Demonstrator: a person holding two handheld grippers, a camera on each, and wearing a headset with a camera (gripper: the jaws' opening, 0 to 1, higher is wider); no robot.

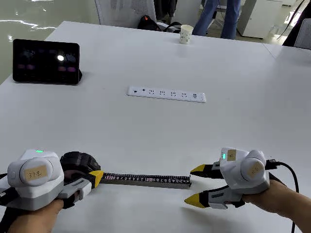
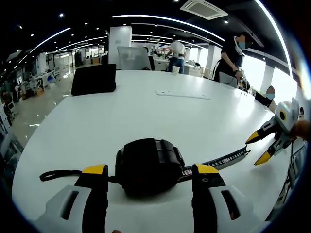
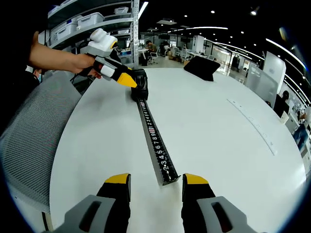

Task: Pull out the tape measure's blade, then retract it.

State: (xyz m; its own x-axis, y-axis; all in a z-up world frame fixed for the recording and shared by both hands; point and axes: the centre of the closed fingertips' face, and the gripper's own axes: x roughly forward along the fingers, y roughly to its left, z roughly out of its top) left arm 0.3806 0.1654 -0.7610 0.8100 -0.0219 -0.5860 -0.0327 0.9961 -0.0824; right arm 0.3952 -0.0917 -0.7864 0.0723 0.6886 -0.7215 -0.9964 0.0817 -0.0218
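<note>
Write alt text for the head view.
On a white table, the left tongs grip a black tape measure whose blade lies pulled out toward the right tongs, which are open with the blade's tip just before them. Farther back are a power strip, a dark tablet and a paper cup.

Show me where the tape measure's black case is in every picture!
Head view: the case is at the bottom left.
Left gripper view: the case is low in the centre, between that view's own jaws.
Right gripper view: the case is at the upper left, at the far end of the blade.
Shared landmark: the white power strip mid-table.
</note>
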